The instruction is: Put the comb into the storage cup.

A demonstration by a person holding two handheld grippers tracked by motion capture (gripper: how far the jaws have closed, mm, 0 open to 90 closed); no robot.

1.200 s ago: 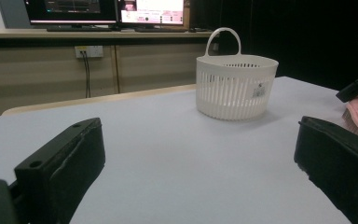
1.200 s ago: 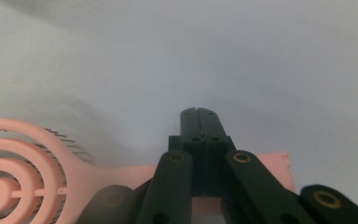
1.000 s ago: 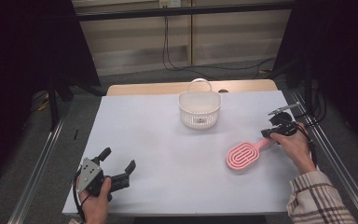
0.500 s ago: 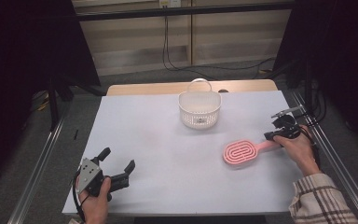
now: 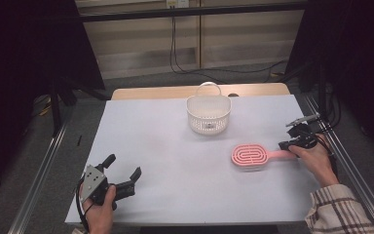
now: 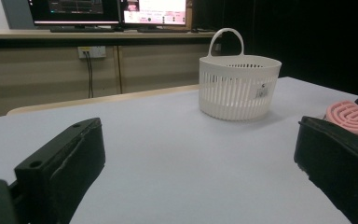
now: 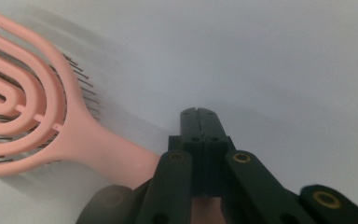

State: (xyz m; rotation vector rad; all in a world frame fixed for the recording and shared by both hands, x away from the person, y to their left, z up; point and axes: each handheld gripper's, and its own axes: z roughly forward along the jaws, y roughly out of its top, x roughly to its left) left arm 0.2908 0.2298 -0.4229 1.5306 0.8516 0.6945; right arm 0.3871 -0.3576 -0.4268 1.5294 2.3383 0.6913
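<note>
Pink: 1 brush [image 5: 251, 156] pinched by the right hand-held gripper [image 5: 289, 145], 1 white basket [image 5: 208, 113], left hand-held gripper [image 5: 123, 171] spread

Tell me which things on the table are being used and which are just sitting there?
Being used:
- pink hairbrush, its handle at the right hand-held gripper
- right hand-held gripper, jaws shut

Just sitting there:
- white basket, standing apart from the brush
- left hand-held gripper, jaws open with nothing between them
- monitors in the background
</note>
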